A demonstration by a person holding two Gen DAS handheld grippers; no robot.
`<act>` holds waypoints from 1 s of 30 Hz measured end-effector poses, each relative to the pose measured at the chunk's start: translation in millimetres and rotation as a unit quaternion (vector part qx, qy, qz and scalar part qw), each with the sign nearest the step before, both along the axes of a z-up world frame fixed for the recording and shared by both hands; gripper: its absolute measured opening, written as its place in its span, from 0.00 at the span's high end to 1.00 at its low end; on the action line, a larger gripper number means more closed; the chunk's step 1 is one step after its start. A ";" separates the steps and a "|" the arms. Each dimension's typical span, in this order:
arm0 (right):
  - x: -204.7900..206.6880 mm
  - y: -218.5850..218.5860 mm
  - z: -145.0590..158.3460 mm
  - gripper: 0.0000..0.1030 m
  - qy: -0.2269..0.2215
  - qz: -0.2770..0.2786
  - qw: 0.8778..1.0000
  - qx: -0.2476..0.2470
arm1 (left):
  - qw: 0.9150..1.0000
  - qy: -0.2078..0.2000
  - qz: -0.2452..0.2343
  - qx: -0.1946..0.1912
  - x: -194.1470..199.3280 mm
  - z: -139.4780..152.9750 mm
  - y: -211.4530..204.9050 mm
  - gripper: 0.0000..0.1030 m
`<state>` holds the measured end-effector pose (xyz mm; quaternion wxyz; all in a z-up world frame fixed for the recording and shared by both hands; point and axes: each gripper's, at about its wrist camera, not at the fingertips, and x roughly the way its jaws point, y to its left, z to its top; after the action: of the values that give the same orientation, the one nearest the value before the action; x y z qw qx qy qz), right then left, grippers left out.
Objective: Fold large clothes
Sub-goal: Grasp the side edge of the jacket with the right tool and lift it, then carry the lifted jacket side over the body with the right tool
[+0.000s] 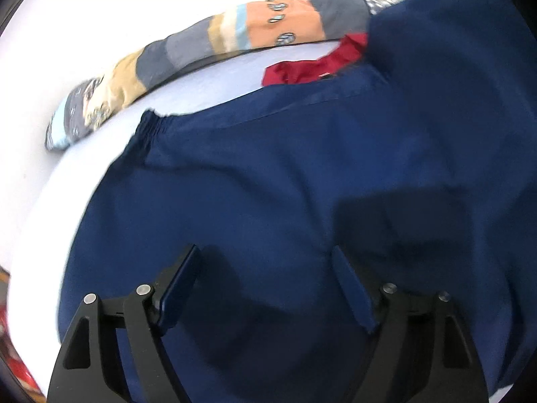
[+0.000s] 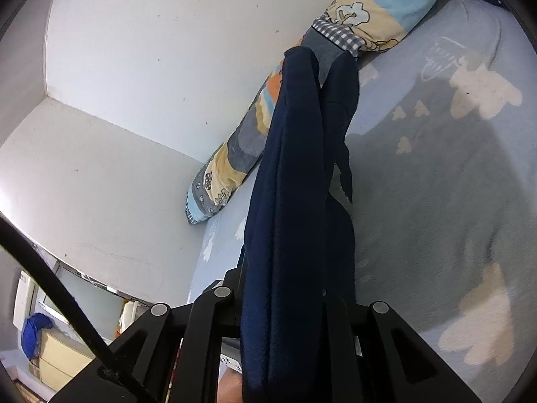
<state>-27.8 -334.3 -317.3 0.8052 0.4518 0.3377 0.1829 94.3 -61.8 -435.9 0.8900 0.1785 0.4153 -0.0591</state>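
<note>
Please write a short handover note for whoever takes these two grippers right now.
Left gripper: open, poised over the navy garment spread on the bed, gripping nothing.
Right gripper: shut on a bunched part of the navy garment, held clear of the bed, loose end dangling.
Nearby: red cloth, patchwork bolster by the wall.
Done: one edge picked up.
Left: lay the fold, flatten, finish folding.

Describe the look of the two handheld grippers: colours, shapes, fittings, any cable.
The left gripper is matte black, with angular cut-out link arms, round silver pivot pins and two flat rectangular dark blue pads. The right gripper has the same black linkage and silver pins; a black cable crosses that view's lower left.
</note>
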 end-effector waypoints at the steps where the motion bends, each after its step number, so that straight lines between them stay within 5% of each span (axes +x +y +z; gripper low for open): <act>1: -1.0 1.3 1.6 0.84 -0.001 0.000 1.000 -0.002 | 1.000 -0.013 0.000 -0.004 -1.4 7.2 0.6 0.23; 3: -2.0 4.4 4.9 0.84 -0.005 0.002 1.000 -0.007 | 0.999 -0.037 0.011 -0.038 -3.1 21.5 7.6 0.22; 6: -1.8 8.8 7.9 0.84 -0.008 0.005 1.000 -0.013 | 0.998 -0.010 0.020 -0.058 1.2 16.0 11.5 0.22; 9: -0.4 13.7 8.4 0.84 -0.009 0.011 1.000 -0.019 | 1.000 0.018 0.006 -0.021 1.1 -2.5 1.1 0.21; 12: 1.7 19.8 8.1 0.84 -0.009 0.015 1.000 -0.026 | 1.000 0.004 0.004 -0.004 -6.3 -1.0 -1.8 0.20; 16: -0.7 24.9 10.7 0.84 -0.009 0.016 0.999 -0.029 | 0.999 -0.019 0.008 -0.025 -11.8 13.4 2.2 0.20; 19: 1.2 28.3 11.2 0.84 -0.009 0.017 0.999 -0.032 | 1.000 0.013 -0.006 -0.013 -13.0 0.9 -4.5 0.18; 30: 5.0 39.3 15.7 0.84 -0.003 0.021 0.999 -0.046 | 0.999 -0.032 -0.005 -0.027 -20.2 27.2 0.7 0.19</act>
<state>-22.8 -295.0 -301.6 0.8221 0.4069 0.3524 0.1855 74.2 -61.1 -408.7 0.9072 0.1583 0.3836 -0.0687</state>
